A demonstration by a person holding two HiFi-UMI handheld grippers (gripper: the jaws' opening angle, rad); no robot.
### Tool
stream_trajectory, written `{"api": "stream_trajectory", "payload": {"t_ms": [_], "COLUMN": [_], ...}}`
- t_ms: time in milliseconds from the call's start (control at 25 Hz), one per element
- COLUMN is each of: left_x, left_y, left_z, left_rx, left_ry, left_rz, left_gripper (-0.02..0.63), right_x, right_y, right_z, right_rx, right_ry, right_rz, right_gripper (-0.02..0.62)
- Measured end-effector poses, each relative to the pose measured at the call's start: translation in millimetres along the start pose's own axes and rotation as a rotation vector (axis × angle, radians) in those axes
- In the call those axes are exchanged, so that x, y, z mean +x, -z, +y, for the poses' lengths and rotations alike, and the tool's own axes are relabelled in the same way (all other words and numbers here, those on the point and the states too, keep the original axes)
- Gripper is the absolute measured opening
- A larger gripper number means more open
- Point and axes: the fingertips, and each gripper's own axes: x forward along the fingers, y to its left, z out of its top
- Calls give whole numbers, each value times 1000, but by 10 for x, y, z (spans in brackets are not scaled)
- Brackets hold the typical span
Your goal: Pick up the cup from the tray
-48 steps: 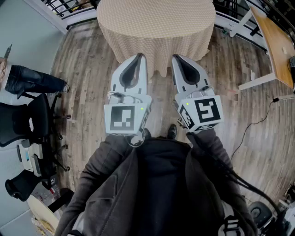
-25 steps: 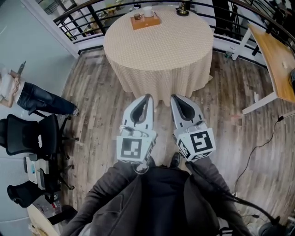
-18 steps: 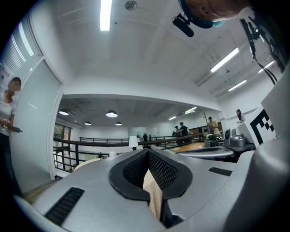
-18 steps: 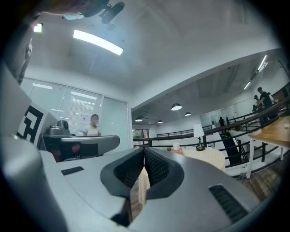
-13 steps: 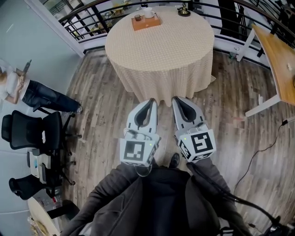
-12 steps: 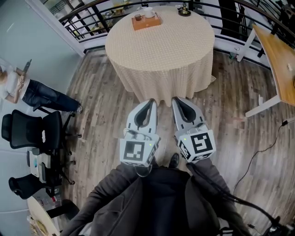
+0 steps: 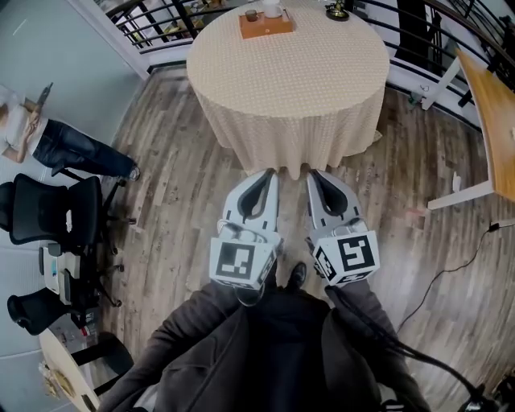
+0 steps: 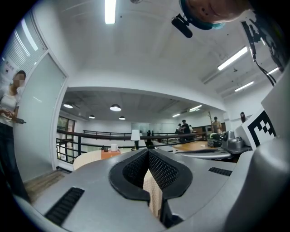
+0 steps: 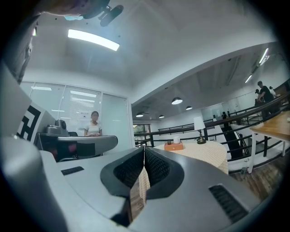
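Note:
A white cup [image 7: 272,7] stands on an orange tray [image 7: 265,25] at the far side of a round table with a beige cloth [image 7: 288,80]; a small dark cup [image 7: 251,15] sits beside it. In the gripper views the tray [image 8: 110,154] [image 9: 173,147] and the cup [image 8: 114,147] [image 9: 176,140] look small and distant. My left gripper [image 7: 265,174] and right gripper [image 7: 313,174] are held side by side in front of my body, short of the table's near edge. Both are shut with nothing in them.
A small lamp [image 7: 336,11] stands right of the tray. A black railing [image 7: 153,20] runs behind the table. A seated person [image 7: 56,145] and black office chairs [image 7: 44,213] are at the left. At the right are a wooden desk [image 7: 492,105] and a floor cable [image 7: 451,269].
The table has come nearer and now fills more of the head view, with the tray up at the frame's top edge. Both grippers stay shut and side by side.

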Motion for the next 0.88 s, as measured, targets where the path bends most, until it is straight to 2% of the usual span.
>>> {"api": "stream_trajectory", "payload": {"t_ms": [320, 680, 880], "left_x": [448, 1057, 1317], "left_y": [49, 104, 25], "left_z": [419, 1268, 1643], "left_rx": [-75, -115, -119], "left_ry": [-2, -13, 16], "left_rz": [-20, -42, -83], "left_gripper": [3, 3, 3], "right_x": [556, 1625, 2191], "right_y": [88, 123, 11], "right_z": [-156, -182, -126], "right_rx": [-4, -16, -48], "right_ry": [17, -17, -30], "right_rz": [41, 78, 76], "right_gripper": [8, 8, 8]}}
